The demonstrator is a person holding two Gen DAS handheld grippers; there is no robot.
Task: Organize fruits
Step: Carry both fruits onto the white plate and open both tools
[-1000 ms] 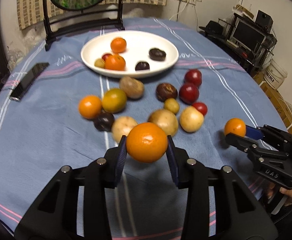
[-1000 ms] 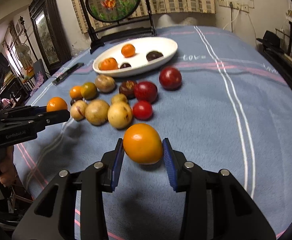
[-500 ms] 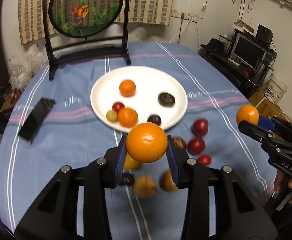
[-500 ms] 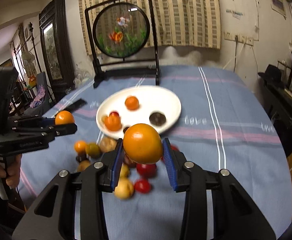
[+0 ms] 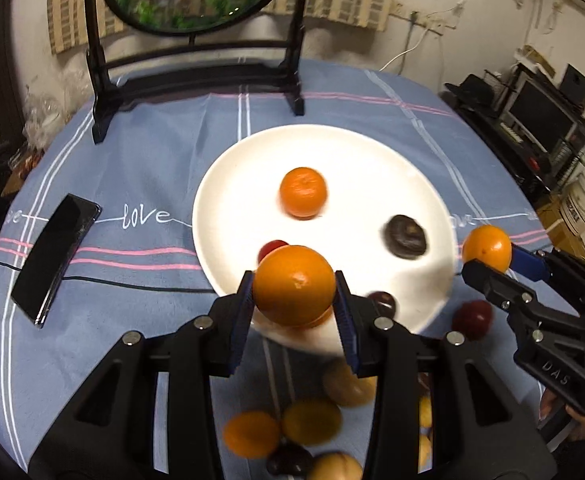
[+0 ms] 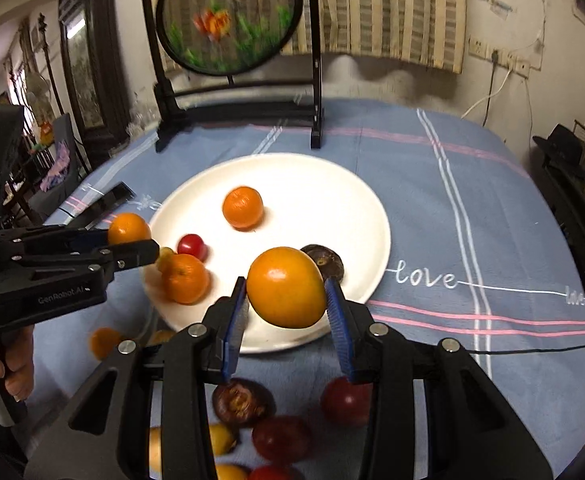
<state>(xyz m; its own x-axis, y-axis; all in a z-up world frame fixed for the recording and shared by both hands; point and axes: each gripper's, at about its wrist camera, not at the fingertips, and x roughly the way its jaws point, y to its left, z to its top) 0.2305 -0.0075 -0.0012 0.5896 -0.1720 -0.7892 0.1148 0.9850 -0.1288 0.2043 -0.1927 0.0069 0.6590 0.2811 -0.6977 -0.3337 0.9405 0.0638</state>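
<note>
My left gripper [image 5: 294, 286] is shut on an orange [image 5: 294, 285] and holds it above the near rim of the white plate [image 5: 356, 160]. My right gripper [image 6: 286, 288] is shut on another orange [image 6: 286, 286], above the plate's [image 6: 332, 184] near right rim. Each gripper also shows in the other's view, the right one [image 5: 488, 258] at the plate's right edge, the left one [image 6: 132, 240] at its left edge. On the plate lie an orange [image 5: 303, 191], a dark fruit [image 5: 405, 237], a red fruit [image 6: 191, 245] and another orange [image 6: 185, 279].
Several loose fruits lie on the blue cloth in front of the plate: red ones [image 6: 282, 438], dark ones [image 6: 242, 400], orange and yellow ones [image 5: 312, 420]. A black phone [image 5: 54, 258] lies at the left. A round framed ornament on a black stand [image 5: 196, 68] stands behind the plate.
Both grippers have lifted off the cloth with their oranges and moved forward over the loose fruits to the plate's near rim.
</note>
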